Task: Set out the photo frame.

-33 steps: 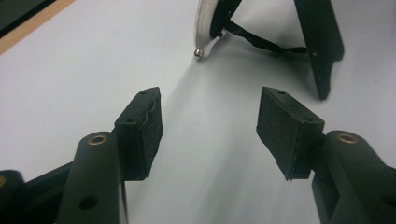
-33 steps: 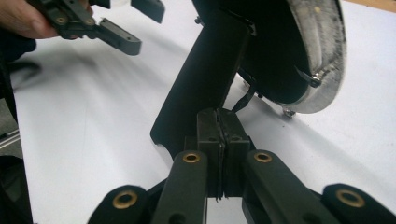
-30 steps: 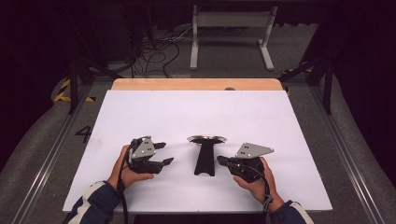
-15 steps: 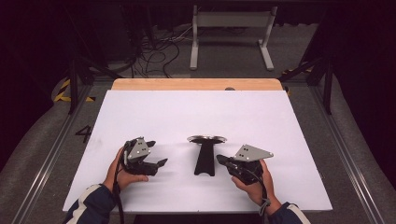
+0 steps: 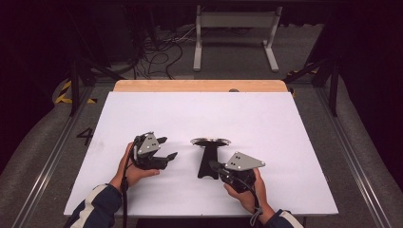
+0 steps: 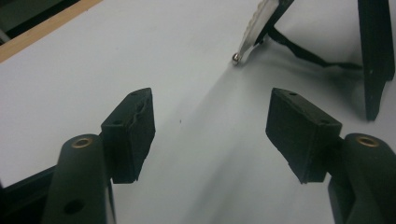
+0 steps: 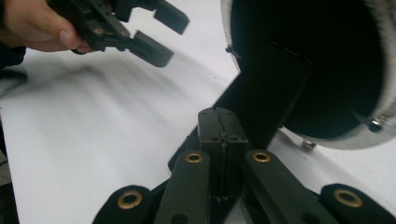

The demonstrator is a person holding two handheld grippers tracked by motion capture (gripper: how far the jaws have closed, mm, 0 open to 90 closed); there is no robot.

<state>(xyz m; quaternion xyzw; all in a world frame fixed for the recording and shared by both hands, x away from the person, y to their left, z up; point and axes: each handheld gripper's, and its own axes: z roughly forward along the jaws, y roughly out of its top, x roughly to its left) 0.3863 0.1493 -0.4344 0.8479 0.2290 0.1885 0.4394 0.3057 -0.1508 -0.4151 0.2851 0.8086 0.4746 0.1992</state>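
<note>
Nearing black stand [image 5: 208, 159], right hand-held gripper [image 5: 212, 164], shifted leftward

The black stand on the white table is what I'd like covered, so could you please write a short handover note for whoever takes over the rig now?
Left tool: jaws open, nothing between them; they have just been closing a little. It is held just left of the black stand, apart from it.
Right tool: jaws shut, pads together with nothing between them, tips at the stand's base.
Stand: upright near the middle of the white table, round silver-rimmed top up.
Done: both tools brought close to the stand.
Left: neither tool grips the stand yet; likely next is to take hold of it.
</note>
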